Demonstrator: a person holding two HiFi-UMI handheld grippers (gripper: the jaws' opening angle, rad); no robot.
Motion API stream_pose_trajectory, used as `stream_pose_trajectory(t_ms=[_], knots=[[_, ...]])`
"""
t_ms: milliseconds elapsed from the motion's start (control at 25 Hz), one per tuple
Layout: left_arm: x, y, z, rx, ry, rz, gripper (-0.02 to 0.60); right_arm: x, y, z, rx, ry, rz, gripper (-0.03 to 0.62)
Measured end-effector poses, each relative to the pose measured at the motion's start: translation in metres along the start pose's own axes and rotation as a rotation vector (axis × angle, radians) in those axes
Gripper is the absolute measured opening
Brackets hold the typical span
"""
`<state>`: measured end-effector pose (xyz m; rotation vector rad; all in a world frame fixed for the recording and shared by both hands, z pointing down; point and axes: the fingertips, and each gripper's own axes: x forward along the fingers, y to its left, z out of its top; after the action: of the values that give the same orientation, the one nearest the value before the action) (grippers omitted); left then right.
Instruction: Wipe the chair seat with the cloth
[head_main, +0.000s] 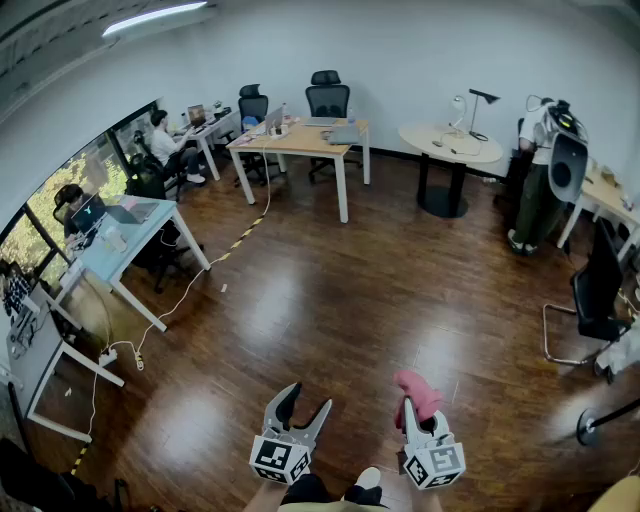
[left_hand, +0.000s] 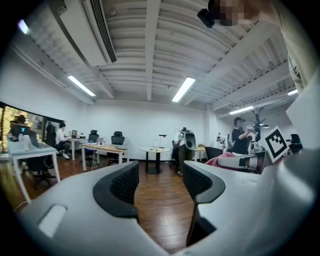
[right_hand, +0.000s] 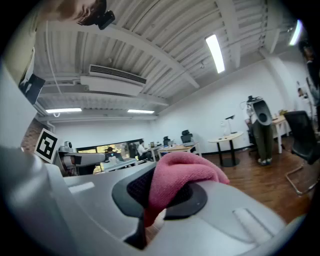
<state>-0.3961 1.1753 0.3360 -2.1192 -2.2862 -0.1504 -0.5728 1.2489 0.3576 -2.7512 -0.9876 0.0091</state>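
1. Pink, terry-like cloth (head_main: 418, 390) bunched between the jaws of the right gripper (head_main: 421, 412). Seen along that gripper (right_hand: 167, 194) as a soft fold (right_hand: 182, 175) clamped by both pads and spilling over the top.
2. Left gripper (head_main: 305, 400) held level beside it, jaws spread wide, with nothing between them but bare wooden floor (head_main: 330, 300). Same reading from its own view (left_hand: 159, 182).
3. Both held low in front of the body, over open floor, well apart from any furniture.
4. No chair seat within reach. Nearest candidate: a black chair (head_main: 597, 288) at the right edge, also showing at the right of the right gripper view (right_hand: 301, 131). Other office chairs (head_main: 327, 100) far off behind the long desk (head_main: 300, 140). Impossible to tell the intended one.
5. Step in hand, by judgement: carrying the cloth towards a chair. Wiping not yet begun.
6. Next move probably calls for walking over to the chosen chair, lowering the right gripper, pressing the loose part of the cloth flat on the seat, then sweeping across it with light, even pressure.
7. Free left gripper handy for steadying the backrest against any shifting during the strokes.
8. Worth watching: grip on a mere fold of the cloth, hence some risk of losing it under hard dragging.
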Motion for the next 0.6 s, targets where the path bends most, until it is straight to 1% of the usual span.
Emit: stream_pose_trajectory(t_ms=[160,240,320,440,520,600], knots=[[-0.052,0.048,0.015,-0.004,-0.044,0.138,0.253,0.042,0.066,0.003,-0.024,0.012,0.164,0.000],[-0.092,0.076,0.025,-0.010,-0.074,0.218,0.252,0.060,0.115,0.002,-0.042,0.027,0.262,0.000],[-0.137,0.107,0.027,-0.024,-0.104,0.301,0.247,0.073,0.172,-0.002,-0.058,0.042,0.360,0.000],[-0.205,0.142,0.021,-0.054,-0.130,0.424,0.239,0.076,0.252,-0.016,-0.057,0.084,0.502,0.000],[-0.248,0.157,0.021,-0.057,-0.154,0.502,0.235,0.074,0.300,-0.026,-0.073,0.119,0.597,0.000],[-0.292,0.168,0.015,-0.067,-0.158,0.571,0.235,0.071,0.346,-0.040,-0.090,0.162,0.668,0.001]])
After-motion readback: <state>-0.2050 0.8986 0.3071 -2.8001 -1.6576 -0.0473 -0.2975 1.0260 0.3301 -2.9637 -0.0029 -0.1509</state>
